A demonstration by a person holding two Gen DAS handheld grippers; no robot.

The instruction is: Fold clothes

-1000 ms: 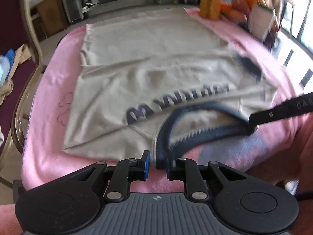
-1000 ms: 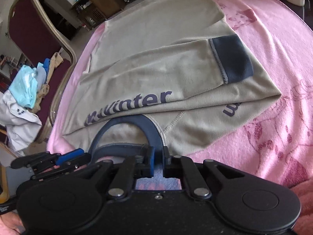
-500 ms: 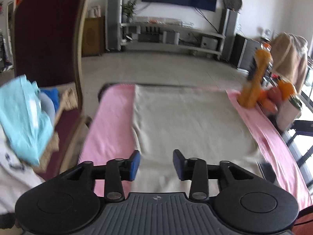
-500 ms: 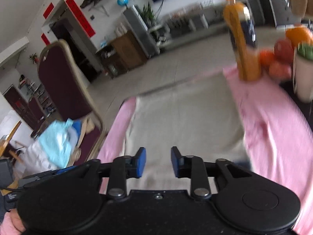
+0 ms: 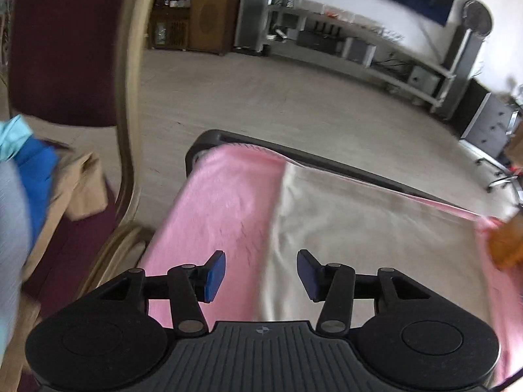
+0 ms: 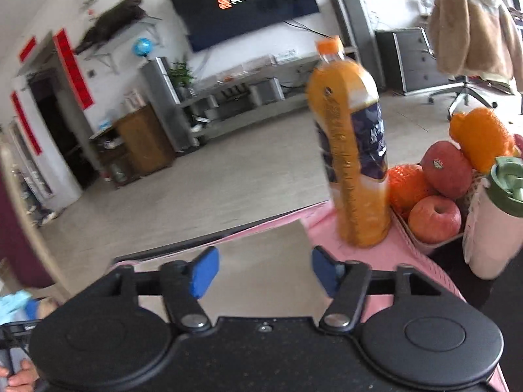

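Note:
A beige-grey garment (image 5: 359,235) lies flat on a pink blanket (image 5: 215,209) over the table. My left gripper (image 5: 261,272) is open and empty above the garment's left edge near its far end. The garment's far right corner shows in the right wrist view (image 6: 264,254). My right gripper (image 6: 265,272) is open and empty above that corner. The near part of the garment is hidden below both grippers.
An orange juice bottle (image 6: 353,163) stands on the blanket right of the garment, with apples and oranges in a tray (image 6: 434,189) and a pink cup (image 6: 493,222) beyond. A maroon chair (image 5: 65,65) with piled clothes (image 5: 29,176) stands left of the table.
Both grippers let go of the dark collar, opened wide and moved forward toward the garment's far end. The views tilted up to show the room.

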